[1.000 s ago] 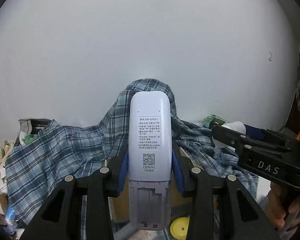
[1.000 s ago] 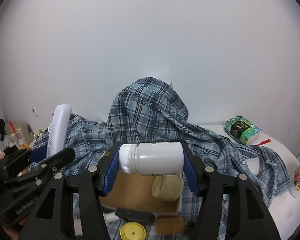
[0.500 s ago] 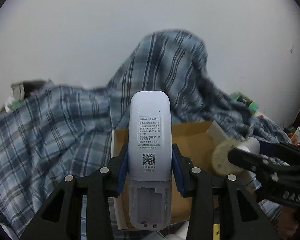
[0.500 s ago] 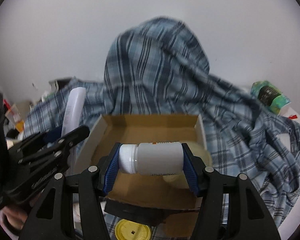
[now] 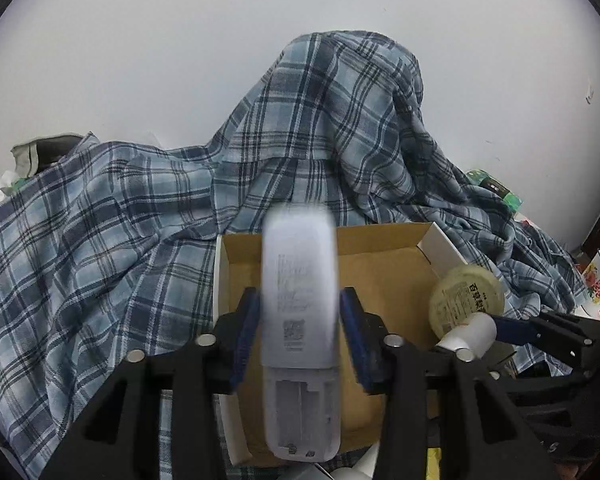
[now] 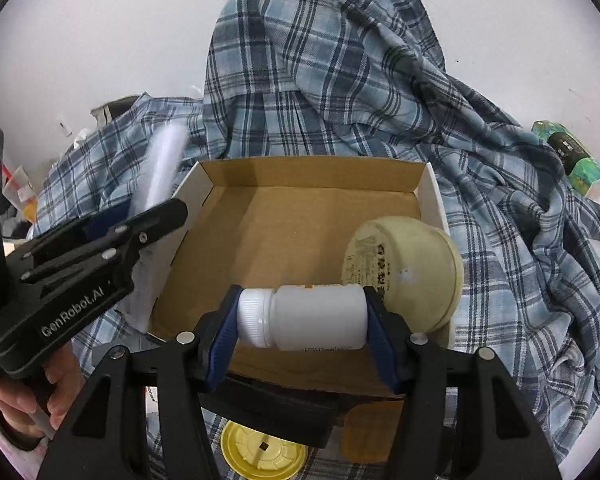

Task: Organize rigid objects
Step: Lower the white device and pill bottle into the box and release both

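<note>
While the left gripper (image 5: 298, 334) jaws open around the blurred remote (image 5: 299, 328), the right gripper (image 6: 302, 320) jaws clamp the white bottle (image 6: 302, 317) above the cardboard box (image 6: 284, 232).

Box (image 6: 296, 236): raw brown cardboard inside, matt; outer walls white. Remote (image 5: 298, 304): smooth white plastic, printed label (blurred). Bottle (image 6: 314, 317): semi-gloss white plastic, ribbed cap. Bowl (image 6: 408, 268): cream plastic, slight sheen. Shirt (image 6: 340, 72): soft woven plaid cloth. Gripper (image 6: 302, 334) frames matt black plastic, blue rubbery pads (image 6: 224, 336), shiny metal pins.
</note>
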